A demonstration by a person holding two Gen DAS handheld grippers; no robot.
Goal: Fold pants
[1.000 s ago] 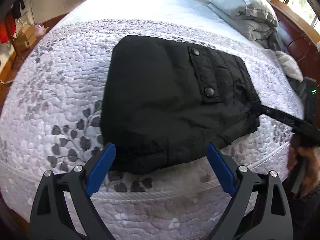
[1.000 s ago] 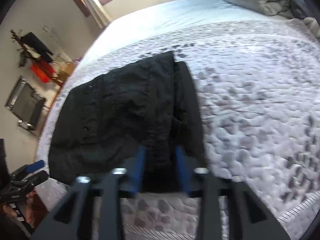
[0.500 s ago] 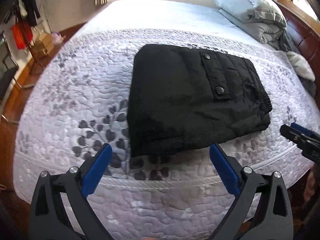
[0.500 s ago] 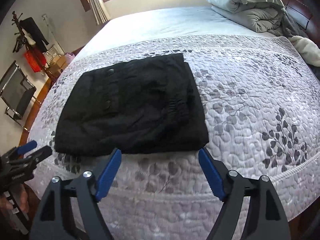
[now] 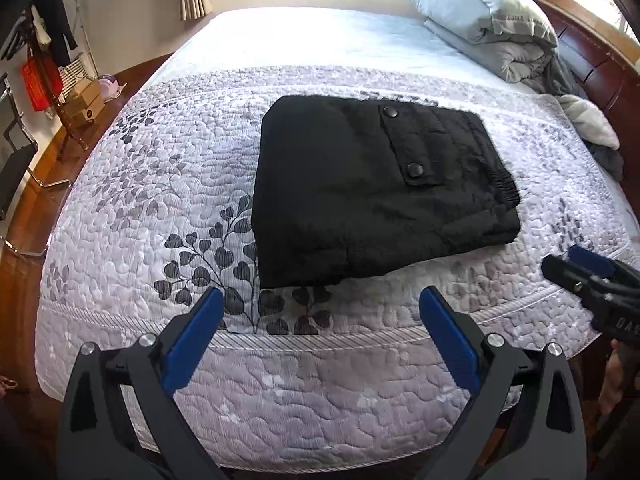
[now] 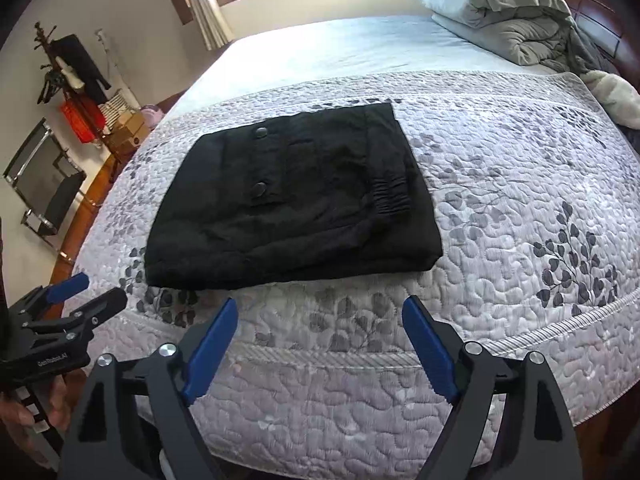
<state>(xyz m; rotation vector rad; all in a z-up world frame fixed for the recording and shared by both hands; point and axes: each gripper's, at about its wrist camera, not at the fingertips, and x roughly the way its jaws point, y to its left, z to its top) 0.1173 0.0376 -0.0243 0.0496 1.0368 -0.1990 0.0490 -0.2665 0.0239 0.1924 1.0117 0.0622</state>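
Black pants (image 5: 372, 184) lie folded square on the quilt (image 5: 160, 184); both tongs (image 5: 320, 332) (image 6: 320, 340) hang apart, empty, the job apparently done.

right gripper (image 5: 576, 268): body cut off at frame edge
headboard (image 5: 592, 60): mostly out of frame
coat rack (image 6: 68, 68): items too small to identify

Black claw (image 5: 320, 322) frames, blue pads (silver screws)
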